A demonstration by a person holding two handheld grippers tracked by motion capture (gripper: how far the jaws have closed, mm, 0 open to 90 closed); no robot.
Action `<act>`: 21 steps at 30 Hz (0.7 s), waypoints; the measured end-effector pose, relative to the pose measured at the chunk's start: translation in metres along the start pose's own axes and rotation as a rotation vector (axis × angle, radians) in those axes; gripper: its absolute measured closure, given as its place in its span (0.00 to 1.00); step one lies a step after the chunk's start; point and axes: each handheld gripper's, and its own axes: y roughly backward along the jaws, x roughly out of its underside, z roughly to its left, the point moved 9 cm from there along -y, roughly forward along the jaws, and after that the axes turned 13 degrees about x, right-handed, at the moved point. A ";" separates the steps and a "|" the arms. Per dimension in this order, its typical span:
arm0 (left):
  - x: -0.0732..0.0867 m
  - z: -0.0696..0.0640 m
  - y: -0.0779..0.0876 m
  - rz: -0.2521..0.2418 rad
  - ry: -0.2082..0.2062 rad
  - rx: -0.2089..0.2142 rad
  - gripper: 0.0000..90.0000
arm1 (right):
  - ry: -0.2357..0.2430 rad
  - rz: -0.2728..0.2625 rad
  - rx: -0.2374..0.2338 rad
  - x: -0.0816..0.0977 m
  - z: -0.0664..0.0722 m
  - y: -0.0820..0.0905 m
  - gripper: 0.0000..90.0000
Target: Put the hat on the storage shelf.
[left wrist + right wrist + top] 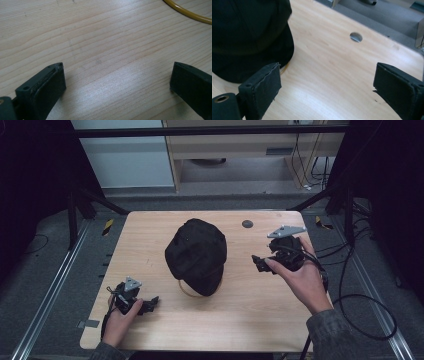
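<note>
cap [196, 254]: black, mid-table [150, 330], soft, light, floppy
hold: brim edge, near yellow ring [186, 291]
left gripper [150, 305]: jaws apart
right gripper [260, 262]: jaws apart

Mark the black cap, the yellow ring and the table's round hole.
black cap [196, 251], high view, top of the crown.
yellow ring [186, 13], left gripper view, curved edge at top right.
round hole [356, 36], right gripper view, its middle.

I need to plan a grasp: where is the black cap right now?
In the high view the black cap lies mid-table between both open grippers, nearer the right gripper than the left gripper, touching neither.
</note>
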 end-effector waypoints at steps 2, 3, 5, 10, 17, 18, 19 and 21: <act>0.000 0.000 0.000 0.000 0.000 0.000 0.00 | -0.013 0.011 -0.013 0.014 0.004 -0.004 0.09; 0.000 0.000 0.000 0.000 0.000 0.000 0.00 | -0.020 0.017 -0.018 0.019 0.005 -0.006 0.09; 0.000 0.000 0.000 0.000 0.000 0.000 0.00 | -0.021 0.033 -0.023 0.035 0.010 -0.012 0.10; 0.000 0.000 0.000 0.000 0.000 0.000 0.00 | -0.069 0.056 -0.036 0.064 0.018 -0.025 0.10; 0.000 0.000 0.000 0.000 0.000 0.000 0.00 | -0.151 0.099 -0.029 0.102 0.022 -0.052 0.12; 0.000 0.000 0.000 0.000 0.000 0.000 0.00 | -0.161 0.112 -0.029 0.108 0.023 -0.056 0.11; 0.000 0.000 0.000 0.000 -0.001 0.000 0.00 | -0.170 0.118 -0.018 0.113 0.022 -0.061 0.12; 0.000 0.000 0.000 0.000 -0.001 0.000 0.00 | -0.197 0.135 -0.008 0.123 0.022 -0.070 0.12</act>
